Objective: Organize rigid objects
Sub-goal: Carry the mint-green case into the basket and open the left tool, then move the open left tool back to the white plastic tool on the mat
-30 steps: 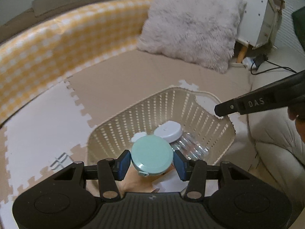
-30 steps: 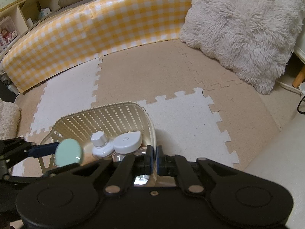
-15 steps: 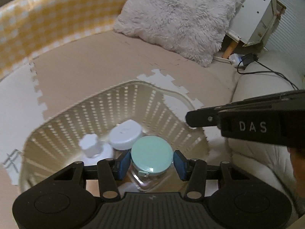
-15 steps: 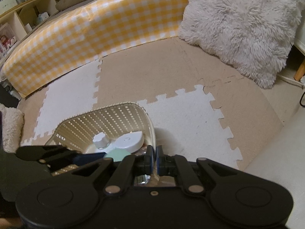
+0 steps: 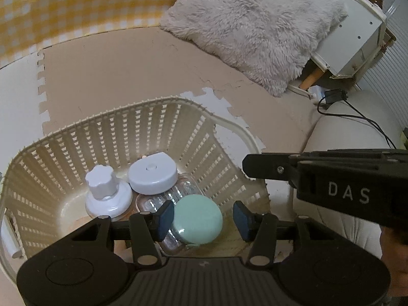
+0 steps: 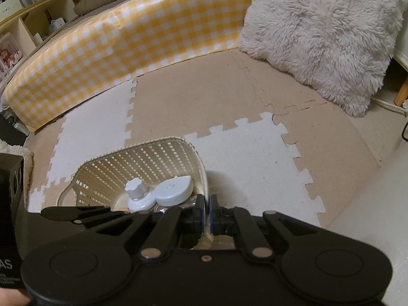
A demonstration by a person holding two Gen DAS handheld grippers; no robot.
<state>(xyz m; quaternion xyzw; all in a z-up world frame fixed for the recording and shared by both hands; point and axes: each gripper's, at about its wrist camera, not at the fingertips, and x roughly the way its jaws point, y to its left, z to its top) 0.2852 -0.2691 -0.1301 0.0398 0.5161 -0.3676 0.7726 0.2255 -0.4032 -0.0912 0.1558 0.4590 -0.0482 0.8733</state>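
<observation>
Foam-mat floor, cream basket (image 5: 229,127): my left gripper (image 5: 202,218) opening, mint lid (image 5: 197,219) between, clear at three o'clock. My right gripper (image 6: 206,210) clamped on rim.

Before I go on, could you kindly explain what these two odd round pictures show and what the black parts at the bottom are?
Each picture comes from a wide-angle camera on a hand-held two-finger gripper, looking along its fingers. No robot: a person holds both. In the left view, the left gripper is opening around a mint-lidded jar inside a cream basket; only one pad is against the lid. Two white-capped jars sit there already. The right gripper is shut on the basket's rim. The basket stands on puzzle floor mats, with a fluffy cushion behind.
</observation>
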